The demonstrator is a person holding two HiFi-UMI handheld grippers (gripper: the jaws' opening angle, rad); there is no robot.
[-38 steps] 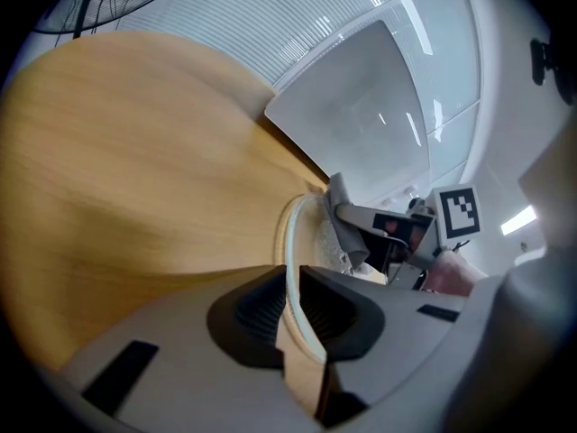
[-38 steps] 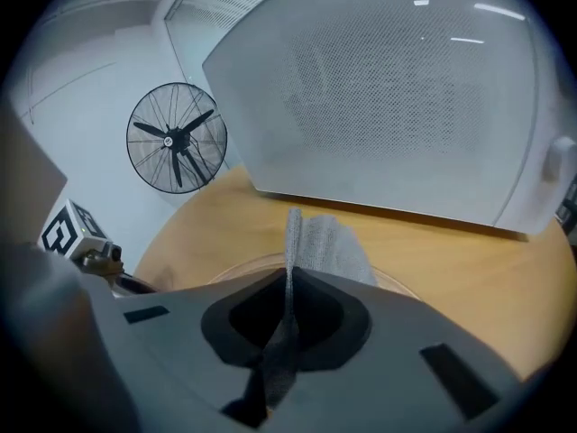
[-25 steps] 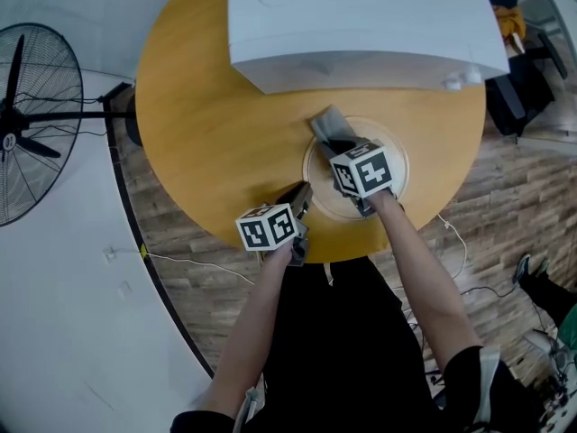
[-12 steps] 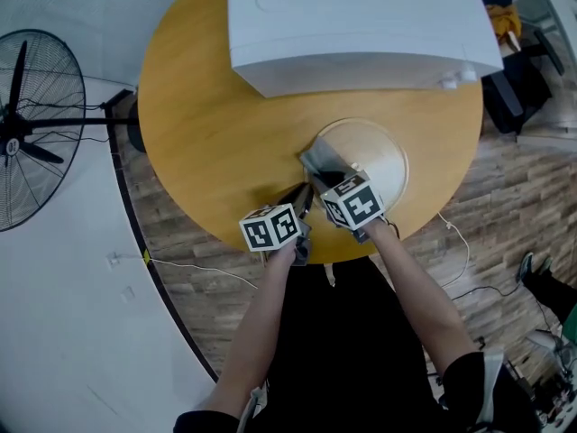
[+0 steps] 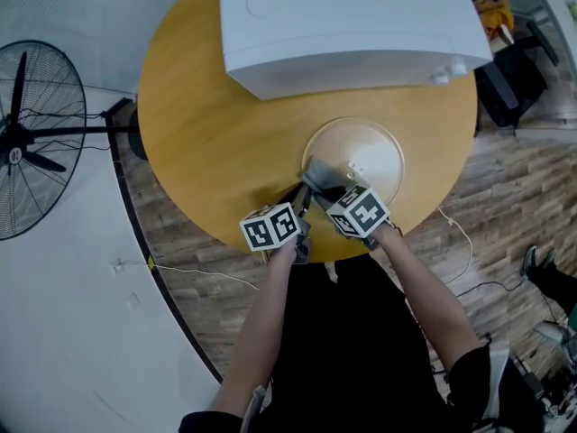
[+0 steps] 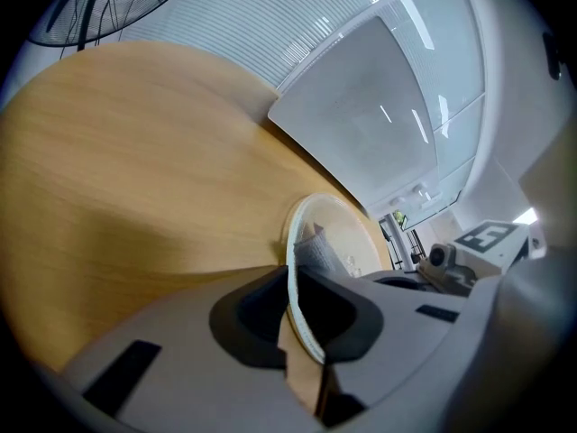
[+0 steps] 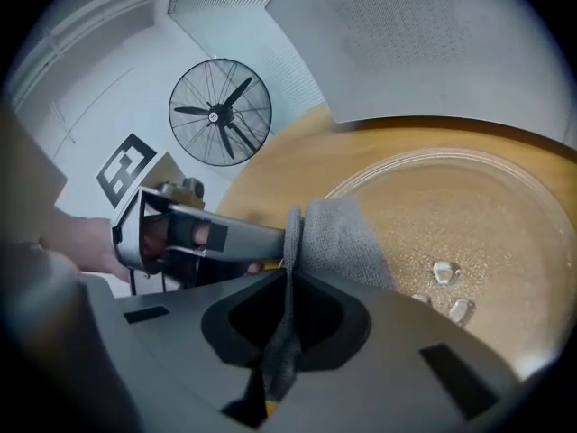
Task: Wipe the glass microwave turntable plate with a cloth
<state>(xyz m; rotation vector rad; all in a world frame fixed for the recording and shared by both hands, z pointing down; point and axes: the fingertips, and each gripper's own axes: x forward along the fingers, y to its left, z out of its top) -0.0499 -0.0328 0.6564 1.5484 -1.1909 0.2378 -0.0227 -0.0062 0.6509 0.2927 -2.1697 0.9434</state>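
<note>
Clamped in the left gripper point(image 6: 302, 318): the near rim of the glass turntable plate point(image 6: 335, 233), jaws pressed nearly together onto the edge. Pinched in the right gripper point(image 7: 287, 314): a fold of the grey cloth point(image 7: 347, 234), jaws squeezed together on it, the rest spread forward from the tips onto the plate's surface. Plate flat on the round wooden table point(image 5: 207, 124), directly ahead of both grippers. Cloth on the part nearest the tips, just right of the left gripper's hold. Also in the plate, right of the right gripper's tips: small clear bumps point(image 7: 446, 271). Farther ahead of both grippers, beyond the plate, a white microwave point(image 5: 343, 25). Well off to the left of the left gripper, a standing fan point(image 5: 22, 142).
</note>
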